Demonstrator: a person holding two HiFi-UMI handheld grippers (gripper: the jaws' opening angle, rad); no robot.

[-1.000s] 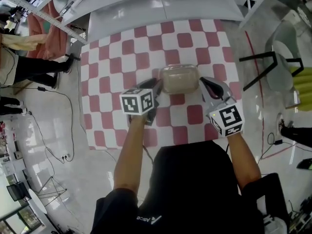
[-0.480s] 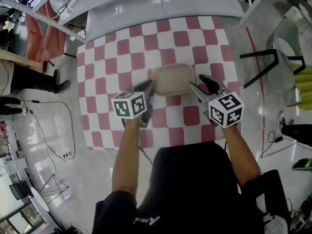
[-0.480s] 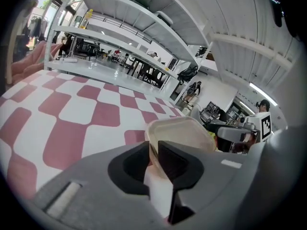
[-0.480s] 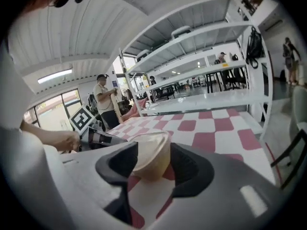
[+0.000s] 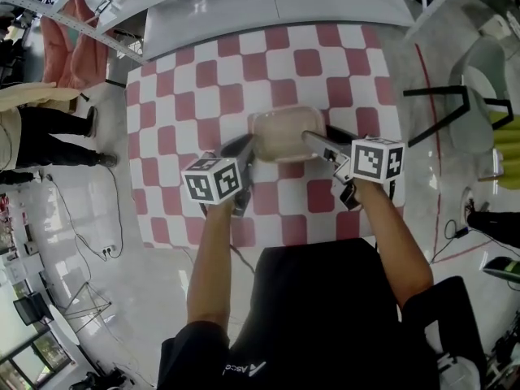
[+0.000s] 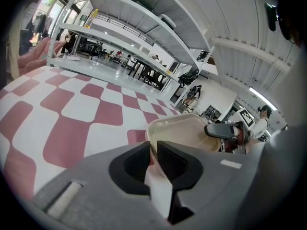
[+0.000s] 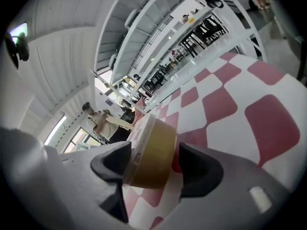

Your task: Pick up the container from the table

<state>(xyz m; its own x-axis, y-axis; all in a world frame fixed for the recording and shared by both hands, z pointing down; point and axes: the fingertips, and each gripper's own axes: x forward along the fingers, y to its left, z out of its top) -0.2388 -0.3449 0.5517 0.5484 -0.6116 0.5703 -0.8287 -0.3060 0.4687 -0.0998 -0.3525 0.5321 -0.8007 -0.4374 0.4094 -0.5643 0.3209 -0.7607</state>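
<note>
A shallow translucent beige container (image 5: 280, 135) with a lid sits on the red-and-white checked table (image 5: 195, 80). My left gripper (image 5: 246, 147) is at its left end. In the left gripper view the container's thin rim (image 6: 192, 133) runs into the narrow gap of my left gripper (image 6: 154, 159), whose jaws are closing on it. My right gripper (image 5: 317, 143) is at the right end, rolled onto its side. In the right gripper view the container (image 7: 151, 152) stands between the wide, opening jaws of my right gripper (image 7: 153, 166), with a gap on one side.
A white bench (image 5: 268, 6) runs along the table's far edge. A dark chair (image 5: 455, 108) stands to the right on the floor. A person (image 5: 41, 128) stands at the left, near cables on the floor.
The right gripper has rolled onto its side, sunk, and opened its jaws around the container's right end. The left gripper's jaws have narrowed onto the left rim.
</note>
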